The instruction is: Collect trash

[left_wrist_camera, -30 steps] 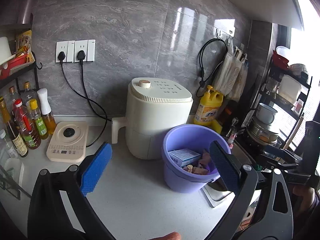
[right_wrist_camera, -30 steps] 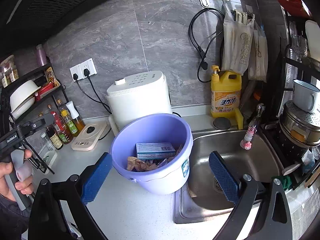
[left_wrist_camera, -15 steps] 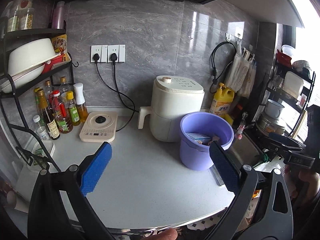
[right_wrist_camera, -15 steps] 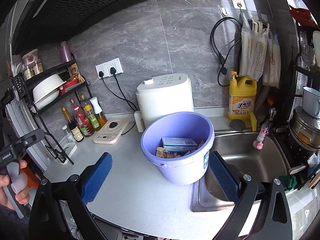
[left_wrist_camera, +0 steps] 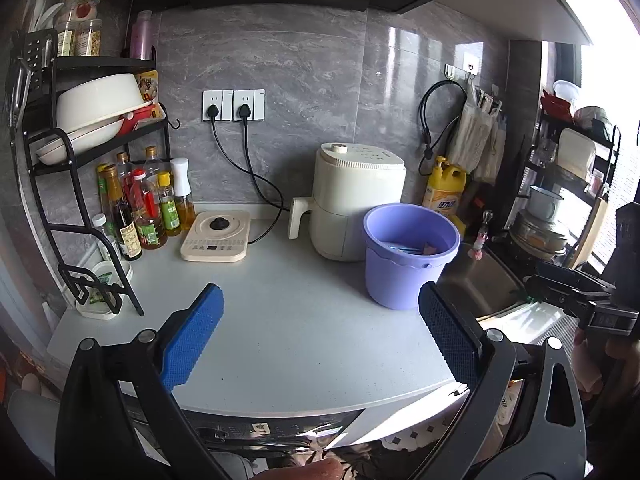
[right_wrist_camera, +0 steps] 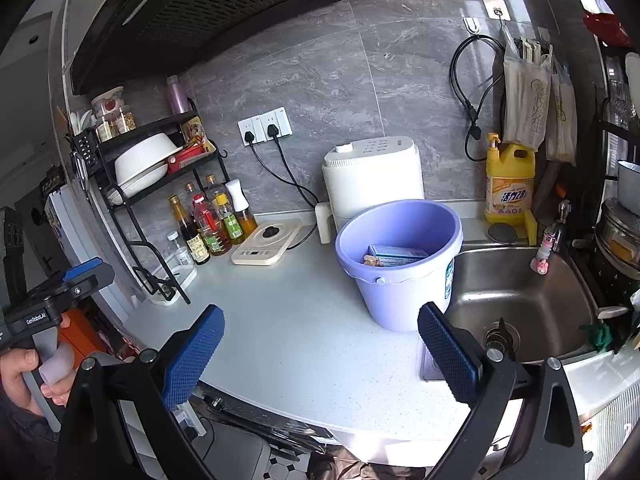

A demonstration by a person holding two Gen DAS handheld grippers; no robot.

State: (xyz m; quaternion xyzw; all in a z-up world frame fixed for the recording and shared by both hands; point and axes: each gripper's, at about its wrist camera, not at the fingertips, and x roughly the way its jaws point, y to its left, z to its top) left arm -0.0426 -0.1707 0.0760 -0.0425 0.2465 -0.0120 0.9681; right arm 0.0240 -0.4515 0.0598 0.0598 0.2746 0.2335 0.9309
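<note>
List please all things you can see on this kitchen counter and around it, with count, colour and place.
bucket: 1, purple, counter beside sink, holds trash
box: 1, blue, inside bucket
air fryer: 1, white, behind bucket
hot plate: 1, cream, counter left
soap bottle: 1, yellow, behind sink
sink: 1, steel, right
rack: 1, black, far left
left tongs: 1, blue pads, open, empty
right tongs: 1, blue pads, open, empty
</note>
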